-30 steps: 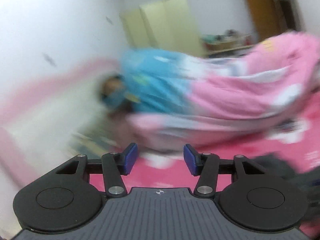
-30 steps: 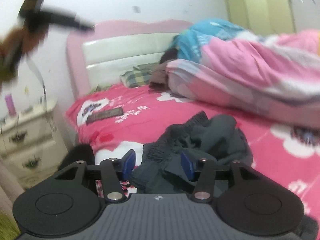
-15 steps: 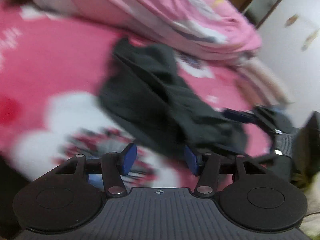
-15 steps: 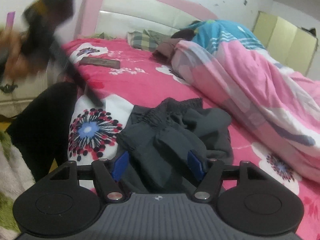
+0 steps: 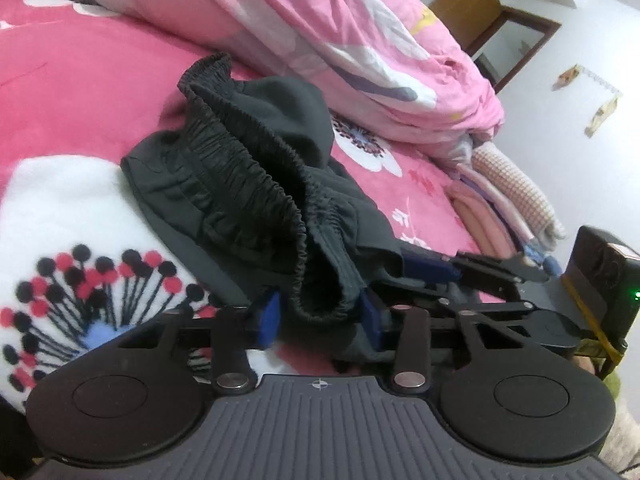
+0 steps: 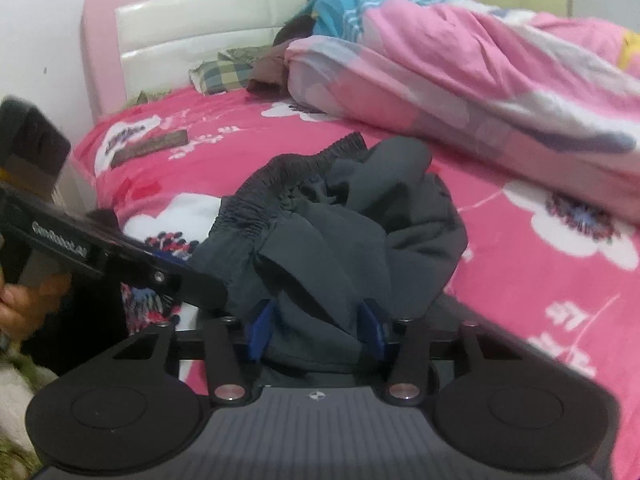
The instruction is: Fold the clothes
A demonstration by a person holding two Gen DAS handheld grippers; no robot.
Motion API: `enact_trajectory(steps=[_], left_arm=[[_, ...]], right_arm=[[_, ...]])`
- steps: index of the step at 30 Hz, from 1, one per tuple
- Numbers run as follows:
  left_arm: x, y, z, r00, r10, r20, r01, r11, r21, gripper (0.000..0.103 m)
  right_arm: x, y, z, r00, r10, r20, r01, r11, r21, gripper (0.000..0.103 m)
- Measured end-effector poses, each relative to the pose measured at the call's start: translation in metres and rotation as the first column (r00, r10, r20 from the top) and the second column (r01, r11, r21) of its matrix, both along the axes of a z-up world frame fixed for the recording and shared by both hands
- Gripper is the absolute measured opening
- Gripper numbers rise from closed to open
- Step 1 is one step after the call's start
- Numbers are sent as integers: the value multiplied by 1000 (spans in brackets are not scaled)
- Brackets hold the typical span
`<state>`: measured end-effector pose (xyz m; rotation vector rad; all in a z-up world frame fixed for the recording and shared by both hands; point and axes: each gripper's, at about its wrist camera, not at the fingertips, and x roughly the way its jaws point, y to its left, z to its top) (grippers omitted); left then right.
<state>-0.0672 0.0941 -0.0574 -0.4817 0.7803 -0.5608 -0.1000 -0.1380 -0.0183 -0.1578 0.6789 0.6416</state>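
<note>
Two grippers are closing in on one dark garment (image 5: 256, 168), which is lying crumpled near the bed's (image 5: 80, 92) front edge, on the pink flowered sheet. The left gripper (image 5: 320, 316) is standing with its blue pads spread, and a fold of the elastic waistband (image 5: 248, 168) is sagging into the gap between them; nothing is pinched. The right gripper (image 6: 316, 326) is likewise standing wide, with bunched cloth bulging between its pads, not clamped. In the left view the right gripper is showing low on the right, against the garment's near side.

The garment is looking soft, light and limp, so it will likely drape and slide rather than hold a shape. The gathered waistband is looking like the thickest, firmest part, and probably the surest place to take hold, one gripper at each end of it; how the rest of the cloth runs cannot be told, since it is heaped on itself.

Open sheet is lying to the left of the garment and beyond it, toward the headboard (image 6: 192, 28). A rolled quilt (image 6: 480, 80) is crowding the far side, and folded blankets (image 5: 508, 196) are sitting at the right. The bed's edge is running close under the grippers, so cloth pulled that way could slip off.
</note>
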Motion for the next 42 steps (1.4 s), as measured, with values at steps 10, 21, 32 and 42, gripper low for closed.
enact_trajectory(steps=[10,21,32,42], left_arm=[[-16,64,46,985,127,116,-120,991,-64,5],[-7,93,-6,958,256,-126,-276,945,-174,44],[-3,95,-21,963,230,-139,-253,950,-184,32],[-6,101,-29,973,191,-132,-212,962,-170,42]], right_arm=[[-1,-3,15,990,76,-117,-39,957,287,31],[34,57,-34,946,197,-256,-96,928,359,28],[21,43,-1,952,223,-208,-162,948,275,31],[156,23,57,984,130,-126,-88,952,295,76]])
